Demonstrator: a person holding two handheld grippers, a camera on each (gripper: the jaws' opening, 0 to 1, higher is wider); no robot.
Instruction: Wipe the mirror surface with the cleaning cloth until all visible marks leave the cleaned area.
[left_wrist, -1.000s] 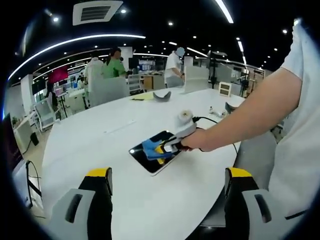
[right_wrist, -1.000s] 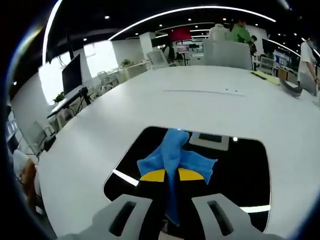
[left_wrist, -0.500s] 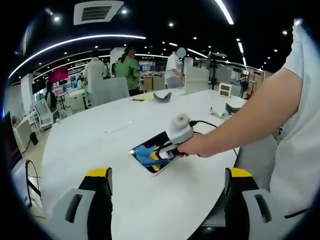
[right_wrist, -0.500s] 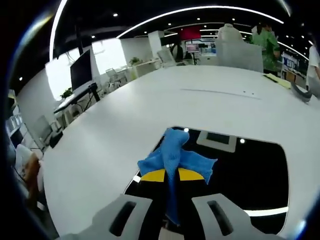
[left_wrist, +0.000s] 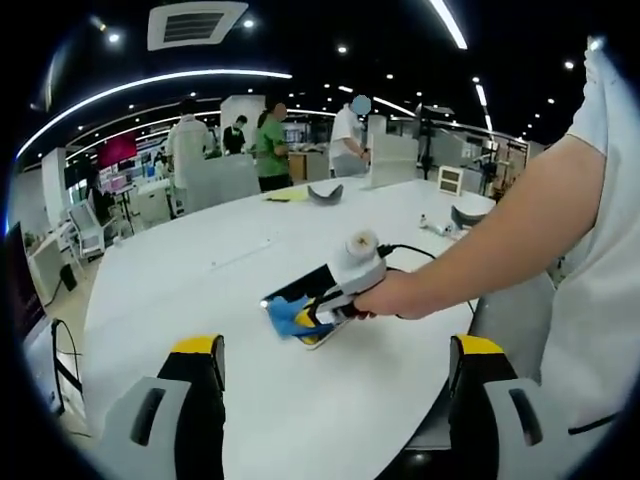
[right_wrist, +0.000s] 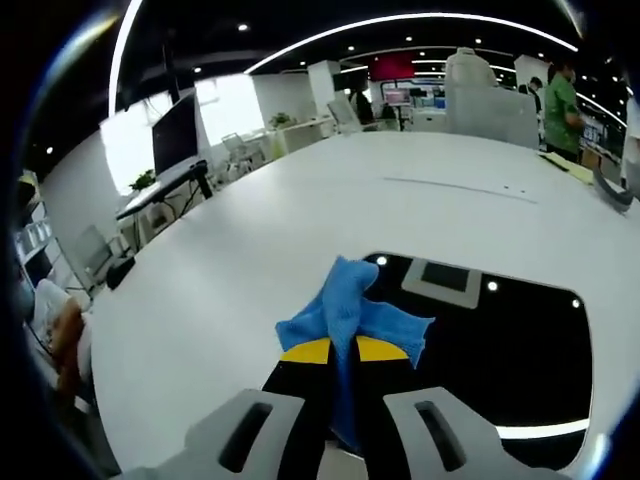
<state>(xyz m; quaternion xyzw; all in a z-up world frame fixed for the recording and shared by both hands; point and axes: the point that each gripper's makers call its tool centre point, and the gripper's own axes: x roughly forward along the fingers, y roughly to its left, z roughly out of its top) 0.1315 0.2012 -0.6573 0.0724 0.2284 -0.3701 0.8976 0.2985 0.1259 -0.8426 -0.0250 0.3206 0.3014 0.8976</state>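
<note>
In the left gripper view, the left gripper (left_wrist: 335, 400) hangs low over the near edge of the white table (left_wrist: 200, 270), its yellow-tipped jaws spread wide with nothing between them. Farther out on the table lies the mirror (left_wrist: 300, 300), a dark slab with rounded corners. The right gripper (left_wrist: 312, 318) comes in from the right, held by the person's hand (left_wrist: 392, 297), and presses the blue cleaning cloth (left_wrist: 285, 316) onto the mirror's near-left end. Most of the mirror is hidden under the tool and hand here, so its state cannot be judged from this side. A few small items and a cable sit on the far right of the table, well apart from the mirror.

In the right gripper view, the right gripper's (right_wrist: 343, 352) jaws are pinched together on the cloth (right_wrist: 350, 315), which bunches out ahead of the yellow tips. The cloth sits at the mirror's (right_wrist: 500, 340) left edge, partly over the bare table (right_wrist: 250, 260). The dark glass stretching to the right reflects ceiling lights and a vent panel cleanly; no smears or marks can be made out on it, though fine ones would be too small to tell.

By the look of it, the wiping is under way with a stroke reaching the left edge. What is left seems to be any passes over the part hidden under the gripper, plus a check of the whole surface.
</note>
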